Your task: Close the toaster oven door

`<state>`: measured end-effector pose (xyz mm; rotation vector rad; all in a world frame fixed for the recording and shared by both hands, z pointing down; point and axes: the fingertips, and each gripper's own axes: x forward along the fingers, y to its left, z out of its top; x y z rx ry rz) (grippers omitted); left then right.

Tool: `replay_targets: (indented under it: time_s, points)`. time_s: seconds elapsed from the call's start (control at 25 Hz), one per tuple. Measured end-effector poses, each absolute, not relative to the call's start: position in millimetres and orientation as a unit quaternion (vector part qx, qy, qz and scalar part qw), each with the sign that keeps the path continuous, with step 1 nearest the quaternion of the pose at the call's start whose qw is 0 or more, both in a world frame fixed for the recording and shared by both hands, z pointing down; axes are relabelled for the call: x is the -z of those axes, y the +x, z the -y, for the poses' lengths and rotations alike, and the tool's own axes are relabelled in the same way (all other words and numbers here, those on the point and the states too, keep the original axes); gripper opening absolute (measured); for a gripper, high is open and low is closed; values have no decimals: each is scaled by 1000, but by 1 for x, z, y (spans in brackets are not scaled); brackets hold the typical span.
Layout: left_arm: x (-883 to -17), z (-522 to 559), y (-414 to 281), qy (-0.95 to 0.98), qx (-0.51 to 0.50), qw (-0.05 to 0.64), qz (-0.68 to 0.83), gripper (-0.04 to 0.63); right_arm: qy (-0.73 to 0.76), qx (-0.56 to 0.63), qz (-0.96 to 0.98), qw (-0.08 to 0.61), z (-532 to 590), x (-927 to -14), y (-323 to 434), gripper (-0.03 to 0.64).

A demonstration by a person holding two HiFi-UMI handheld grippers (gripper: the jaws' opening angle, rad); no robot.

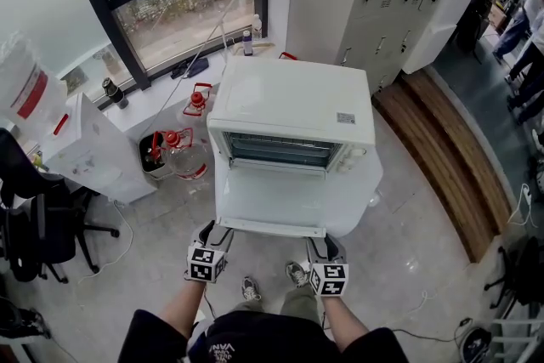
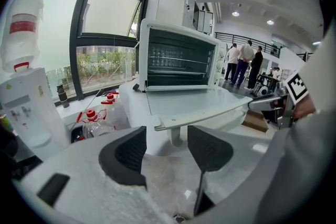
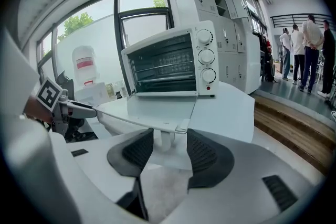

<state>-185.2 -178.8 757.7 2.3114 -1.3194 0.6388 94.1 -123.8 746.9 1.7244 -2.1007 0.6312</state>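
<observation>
Your left hand-held gripper (image 1: 212, 234) & right hand-held gripper (image 1: 325, 244) both have jaws spread, pinching nothing. Each sits just under the front edge of the door (image 1: 272, 195), L at its left end, R at its right. A handle post (image 3: 167, 139) stands between the R jaws, not squeezed as far as I can tell. The door hangs open, approx. flat, long axis left-right across you, hinge on the far side at the toaster oven (image 1: 293, 102) on the worktop (image 3: 231, 113). Neither hand is nearer. Likely next: push that edge up & away, both sides evenly.
</observation>
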Motion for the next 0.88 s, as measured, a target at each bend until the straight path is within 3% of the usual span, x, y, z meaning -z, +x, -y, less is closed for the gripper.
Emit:
replay_targets:
  time_s: [0.88]
  points:
    - [-687, 206, -172, 834, -141, 168, 506, 245, 620, -159, 758, 123, 156, -675, 94, 127]
